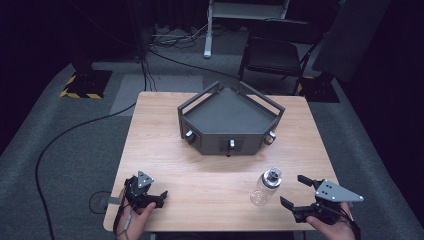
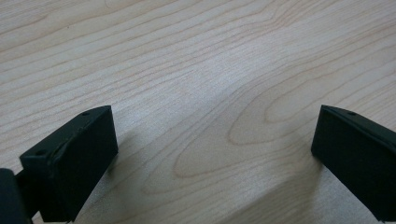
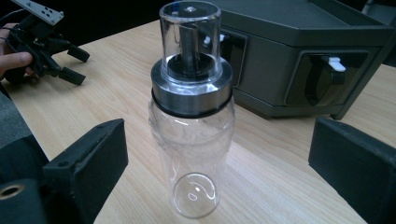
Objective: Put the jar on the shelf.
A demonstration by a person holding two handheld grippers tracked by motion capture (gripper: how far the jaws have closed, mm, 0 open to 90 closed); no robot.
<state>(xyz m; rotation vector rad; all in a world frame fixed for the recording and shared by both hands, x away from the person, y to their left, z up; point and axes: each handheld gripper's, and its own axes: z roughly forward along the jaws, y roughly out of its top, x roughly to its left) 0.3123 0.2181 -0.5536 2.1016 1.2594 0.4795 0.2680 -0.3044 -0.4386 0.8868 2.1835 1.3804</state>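
**Clear dispenser bottle, upright on table**

Clear bottle (image 3: 191, 140) with steel collar and clear cap: standing between my right gripper's (image 1: 296, 191) spread jaws, untouched, near the grey tray box (image 1: 227, 120). My left gripper (image 1: 156, 196): jaws spread, empty, over bare wooden table (image 2: 196, 70).
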